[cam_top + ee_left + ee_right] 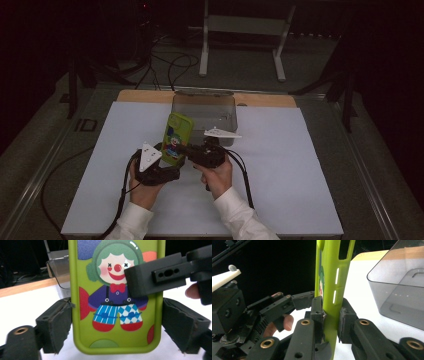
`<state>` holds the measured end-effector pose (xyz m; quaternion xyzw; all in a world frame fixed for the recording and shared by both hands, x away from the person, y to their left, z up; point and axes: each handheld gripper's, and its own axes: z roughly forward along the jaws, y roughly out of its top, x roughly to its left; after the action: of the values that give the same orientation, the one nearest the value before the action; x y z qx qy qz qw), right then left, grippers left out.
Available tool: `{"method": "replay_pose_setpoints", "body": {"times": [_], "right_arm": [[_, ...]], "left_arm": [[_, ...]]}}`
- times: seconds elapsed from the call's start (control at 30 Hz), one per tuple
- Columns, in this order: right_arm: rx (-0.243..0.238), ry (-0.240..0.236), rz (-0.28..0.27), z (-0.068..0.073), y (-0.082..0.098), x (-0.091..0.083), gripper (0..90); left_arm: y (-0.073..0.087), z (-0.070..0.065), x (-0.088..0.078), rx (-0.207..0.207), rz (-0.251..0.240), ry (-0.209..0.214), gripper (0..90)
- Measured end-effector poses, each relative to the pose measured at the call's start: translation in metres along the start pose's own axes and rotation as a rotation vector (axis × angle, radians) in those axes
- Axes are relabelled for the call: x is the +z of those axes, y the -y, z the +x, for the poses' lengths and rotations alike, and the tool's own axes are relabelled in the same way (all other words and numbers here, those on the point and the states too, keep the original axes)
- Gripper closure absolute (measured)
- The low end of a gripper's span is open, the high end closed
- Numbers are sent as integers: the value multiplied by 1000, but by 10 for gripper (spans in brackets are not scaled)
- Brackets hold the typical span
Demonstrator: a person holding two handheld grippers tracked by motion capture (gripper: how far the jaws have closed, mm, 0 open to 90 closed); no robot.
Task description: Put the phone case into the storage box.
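Observation:
A lime-green phone case [176,137] with a clown print stands upright over the white mat. My right gripper [186,149] comes in from the right and is shut on it. In the right gripper view its pads [317,312] press both faces of the case [332,277]. My left gripper [170,164] sits low at the left. In the left gripper view, the case [112,315] stands between the jaws of the left gripper [117,317]. Its torn pads [58,322] flank the case's side edges without clamping. The right gripper's jaw [155,277] covers part of the clown.
A clear grey plastic bin [204,107] stands just behind the case, also seen as the bin [402,285] at right. The white mat [280,165] lies on a wooden board [145,96]. A metal stand [240,25] and cables lie beyond the table.

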<state>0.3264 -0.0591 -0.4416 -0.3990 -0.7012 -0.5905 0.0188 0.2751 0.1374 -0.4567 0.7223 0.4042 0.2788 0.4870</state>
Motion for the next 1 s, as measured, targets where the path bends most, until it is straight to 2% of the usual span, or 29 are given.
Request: {"method": "replay_pose_setpoints", "body": {"times": [0.17,0.27,0.33,0.47,0.63,0.73,1.0], "right_arm": [[-12,7,-9,0,-1,-2,781],[-20,22,-16,0,-3,-4,781],[-29,26,-16,-2,-4,-7,781],[-24,28,-15,-3,-5,-9,781],[-38,35,-2,-4,-7,-12,781],[-45,44,-3,-6,-8,-17,781],[-48,66,-3,-6,-12,-26,781]], "left_arm": [[-2,2,-2,19,3,6,66],[-3,4,-4,17,8,3,10],[-4,11,-8,-1,-6,2,4],[-6,15,-12,-5,-20,-8,3],[-9,24,-21,15,-22,-29,3],[-5,32,-27,16,-12,-52,1],[20,52,-43,17,10,-68,0]]}}
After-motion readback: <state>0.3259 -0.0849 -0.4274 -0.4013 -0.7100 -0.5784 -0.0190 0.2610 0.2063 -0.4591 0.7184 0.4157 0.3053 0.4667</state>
